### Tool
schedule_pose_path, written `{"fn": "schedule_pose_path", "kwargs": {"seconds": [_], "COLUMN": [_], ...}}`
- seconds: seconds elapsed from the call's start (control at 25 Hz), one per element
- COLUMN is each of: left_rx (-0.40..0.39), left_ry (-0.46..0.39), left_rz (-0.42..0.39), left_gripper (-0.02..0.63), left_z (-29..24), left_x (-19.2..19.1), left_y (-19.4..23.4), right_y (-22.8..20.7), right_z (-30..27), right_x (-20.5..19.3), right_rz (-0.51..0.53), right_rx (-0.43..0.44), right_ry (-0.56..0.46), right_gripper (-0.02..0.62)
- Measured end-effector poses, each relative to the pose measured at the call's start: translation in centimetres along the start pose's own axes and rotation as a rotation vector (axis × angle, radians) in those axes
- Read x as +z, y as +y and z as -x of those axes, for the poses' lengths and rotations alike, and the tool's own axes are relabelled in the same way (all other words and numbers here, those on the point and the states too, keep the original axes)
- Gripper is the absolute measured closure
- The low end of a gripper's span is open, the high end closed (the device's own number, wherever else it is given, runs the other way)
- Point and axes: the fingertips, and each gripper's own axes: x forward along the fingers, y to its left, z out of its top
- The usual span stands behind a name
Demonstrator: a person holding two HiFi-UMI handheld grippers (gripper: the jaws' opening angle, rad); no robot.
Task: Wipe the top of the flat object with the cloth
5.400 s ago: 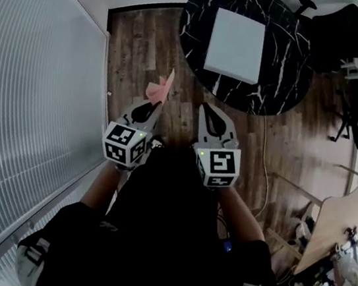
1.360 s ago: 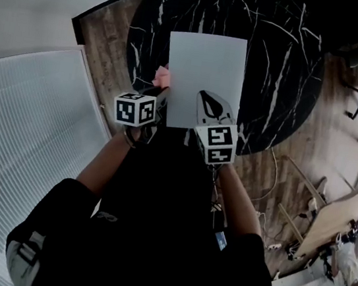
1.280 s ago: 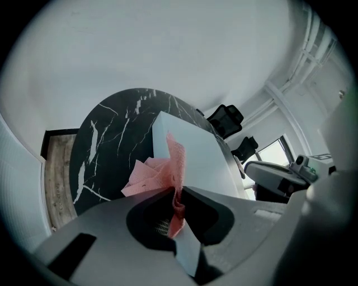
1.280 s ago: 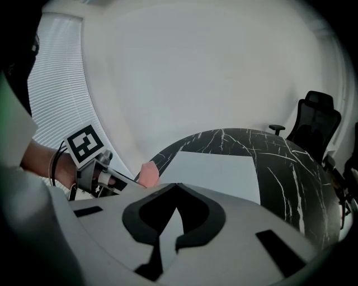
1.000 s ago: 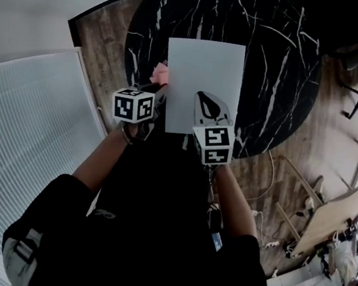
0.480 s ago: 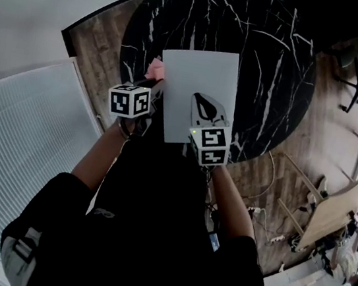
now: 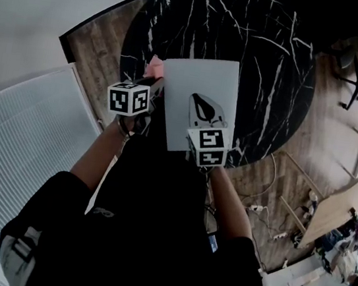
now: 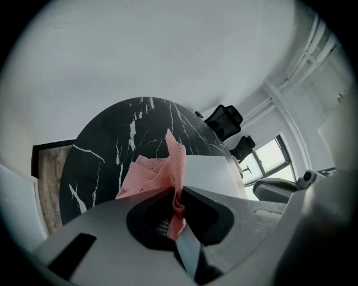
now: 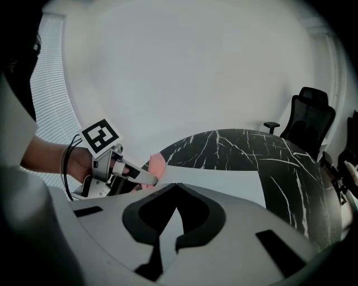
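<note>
A white flat board lies on the round black marble table. My left gripper is shut on a pink cloth, which sticks up by the board's far left edge. In the left gripper view the cloth is pinched between the jaws, with the board just to its right. My right gripper hovers over the near middle of the board, shut and holding nothing. The right gripper view shows its closed tips over the board, and the left gripper with the cloth.
Black office chairs stand beyond the table. A white ribbed panel runs along the left. Wooden floor surrounds the table, with a cable and a light wooden table at the right.
Both grippers have moved forward over the table. The right one is farther onto the board; the left one has carried the cloth up along the board's left edge toward its far corner.
</note>
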Motion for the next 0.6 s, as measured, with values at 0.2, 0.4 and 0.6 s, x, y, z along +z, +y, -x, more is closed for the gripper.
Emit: {"fn": "schedule_pose_path", "kwargs": {"seconds": [0.2, 0.4, 0.6], "left_rx": [-0.013, -0.017, -0.031], "left_ry": [0.022, 0.046, 0.074], "left_rz": [-0.037, -0.099, -0.186], "left_gripper": [0.581, 0.581, 0.581], "left_z": [-0.4, -0.5, 0.1], "left_x": [1.2, 1.4, 1.9], "left_y": [0.1, -0.1, 0.1], "right_y": [-0.3, -0.5, 0.0], "right_z": [-0.6, -0.8, -1.0], "right_x": [0.8, 0.2, -0.3], "right_rz": [-0.019, -0.052, -0.075], "right_rx": [-0.014, -0.027, -0.034], "right_ry": [-0.007, -0.002, -0.009], "right_gripper": [0.601, 0.600, 0.600]}}
